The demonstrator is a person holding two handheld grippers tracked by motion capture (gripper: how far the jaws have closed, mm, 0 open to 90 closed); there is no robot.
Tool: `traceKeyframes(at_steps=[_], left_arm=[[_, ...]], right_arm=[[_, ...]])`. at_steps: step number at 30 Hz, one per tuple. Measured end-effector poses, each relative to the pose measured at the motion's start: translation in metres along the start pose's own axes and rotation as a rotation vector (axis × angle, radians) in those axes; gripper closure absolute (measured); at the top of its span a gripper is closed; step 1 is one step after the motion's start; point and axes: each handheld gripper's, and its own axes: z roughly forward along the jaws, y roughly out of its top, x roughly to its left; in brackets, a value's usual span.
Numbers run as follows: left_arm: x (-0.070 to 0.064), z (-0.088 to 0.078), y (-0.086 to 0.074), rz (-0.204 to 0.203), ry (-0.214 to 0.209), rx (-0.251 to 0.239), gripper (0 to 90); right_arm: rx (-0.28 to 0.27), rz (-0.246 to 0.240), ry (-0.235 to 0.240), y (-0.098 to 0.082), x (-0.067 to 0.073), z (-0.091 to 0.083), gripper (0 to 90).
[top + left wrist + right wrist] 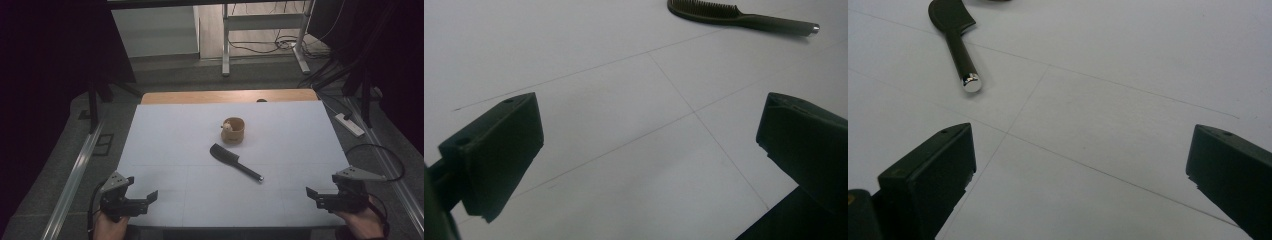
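White tabletop [165, 150]. Both claws at near corners, left claw [142, 197] and right claw [316, 195] spread apart, empty. Wooden cup [233, 130] center. Black comb [235, 161] just in front, flat, diagonal, handle pointing near-right.

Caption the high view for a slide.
Two open grippers, left and right, wait at the near table edge; hairbrush and wooden cup lie mid-table.

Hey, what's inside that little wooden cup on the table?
A small pale object sits at the rim of the cup, on its left side; too small to identify. The cup's wall hides anything deeper inside.
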Motion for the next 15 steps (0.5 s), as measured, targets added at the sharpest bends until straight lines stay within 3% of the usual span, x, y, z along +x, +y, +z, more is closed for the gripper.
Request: traceKeyframes(at_steps=[15], left_arm=[[0.0018,0.0006,0.0002,-0.008,-0.01,0.002,0.0]], right_arm=[[0.02,-0.01,0.012,0.0004,0.0007,0.0017,0.0]])
